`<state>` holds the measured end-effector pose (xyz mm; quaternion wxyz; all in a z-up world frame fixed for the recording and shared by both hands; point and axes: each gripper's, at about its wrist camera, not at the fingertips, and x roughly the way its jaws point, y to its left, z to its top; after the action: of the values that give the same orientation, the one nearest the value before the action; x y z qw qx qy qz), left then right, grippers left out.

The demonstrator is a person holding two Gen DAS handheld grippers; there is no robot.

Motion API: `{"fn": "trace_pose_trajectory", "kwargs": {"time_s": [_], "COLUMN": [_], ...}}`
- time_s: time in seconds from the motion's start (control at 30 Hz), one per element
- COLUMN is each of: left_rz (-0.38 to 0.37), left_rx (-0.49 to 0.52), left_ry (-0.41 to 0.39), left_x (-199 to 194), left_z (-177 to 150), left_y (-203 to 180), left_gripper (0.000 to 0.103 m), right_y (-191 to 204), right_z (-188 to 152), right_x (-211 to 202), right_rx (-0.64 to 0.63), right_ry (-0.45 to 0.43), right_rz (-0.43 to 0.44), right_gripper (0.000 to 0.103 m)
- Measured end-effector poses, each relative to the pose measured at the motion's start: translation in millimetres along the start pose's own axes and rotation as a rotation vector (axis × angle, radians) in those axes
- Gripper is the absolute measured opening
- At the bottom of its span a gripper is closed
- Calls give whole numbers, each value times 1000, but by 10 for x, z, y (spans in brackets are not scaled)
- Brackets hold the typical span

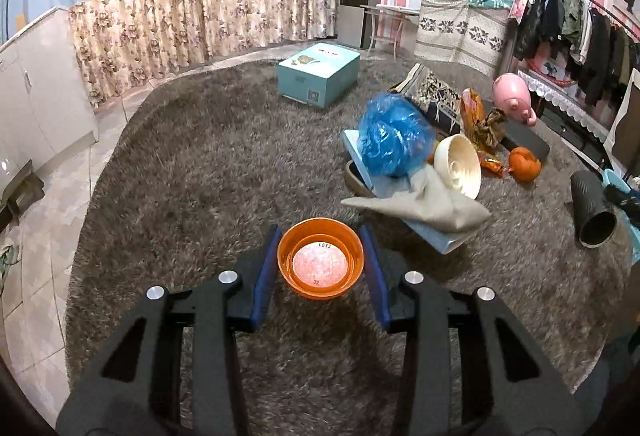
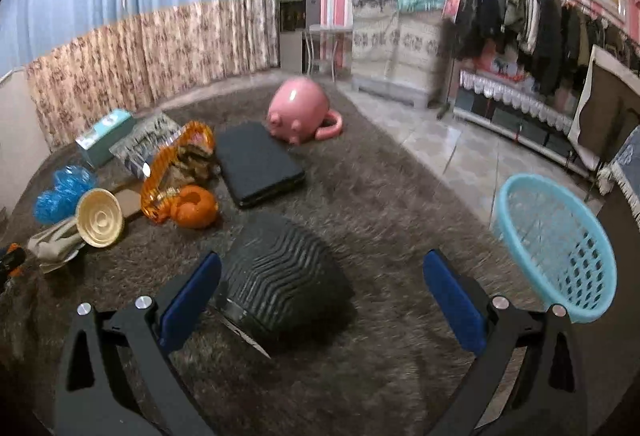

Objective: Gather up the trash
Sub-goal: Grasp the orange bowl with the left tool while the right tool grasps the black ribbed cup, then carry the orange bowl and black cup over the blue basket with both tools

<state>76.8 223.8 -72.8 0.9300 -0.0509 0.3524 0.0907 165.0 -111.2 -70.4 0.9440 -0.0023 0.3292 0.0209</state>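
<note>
My left gripper (image 1: 321, 251) is shut on a small orange plastic bowl (image 1: 321, 259), its blue pads (image 1: 267, 268) pressed on both sides, held over the grey shag rug (image 1: 208, 171). My right gripper (image 2: 320, 288) is open and empty, with a black ribbed cylindrical bin (image 2: 280, 276) lying on its side just ahead, near the left finger. A light blue mesh basket (image 2: 560, 240) stands tilted to the right of it. Trash lies in a pile: a blue plastic bag (image 1: 394, 135), a cream bowl (image 1: 458, 163), orange wrappers (image 1: 480, 123) and a grey cloth (image 1: 428, 203).
A teal box (image 1: 320, 73) sits at the rug's far side. A pink pig toy (image 2: 298, 111), a black laptop (image 2: 258, 163) and an orange pumpkin-shaped piece (image 2: 196, 207) lie on the rug. A clothes rack (image 2: 540, 19) lines the right wall. Tile floor (image 2: 448, 143) borders the rug.
</note>
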Motion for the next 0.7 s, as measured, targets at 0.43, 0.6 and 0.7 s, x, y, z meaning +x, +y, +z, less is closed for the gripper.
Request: {"fn": "trace_pose_trajectory", "kwargs": {"time_s": [0.43, 0.6, 0.7], "left_rz": [-22, -17, -11], "left_rx": [38, 60, 64], "left_ry": [-13, -11, -17], "left_x": [-32, -18, -41], "left_z": [28, 33, 65], "left_y": [-288, -421, -486], "left_gripper": [39, 39, 39], "right_y": [95, 114, 75], "right_z": [-36, -44, -43], "right_x": [277, 260, 248], "right_rx": [97, 91, 94], "right_ry": [131, 138, 126], "right_rz": [84, 143, 161], "right_gripper": [98, 85, 84]}}
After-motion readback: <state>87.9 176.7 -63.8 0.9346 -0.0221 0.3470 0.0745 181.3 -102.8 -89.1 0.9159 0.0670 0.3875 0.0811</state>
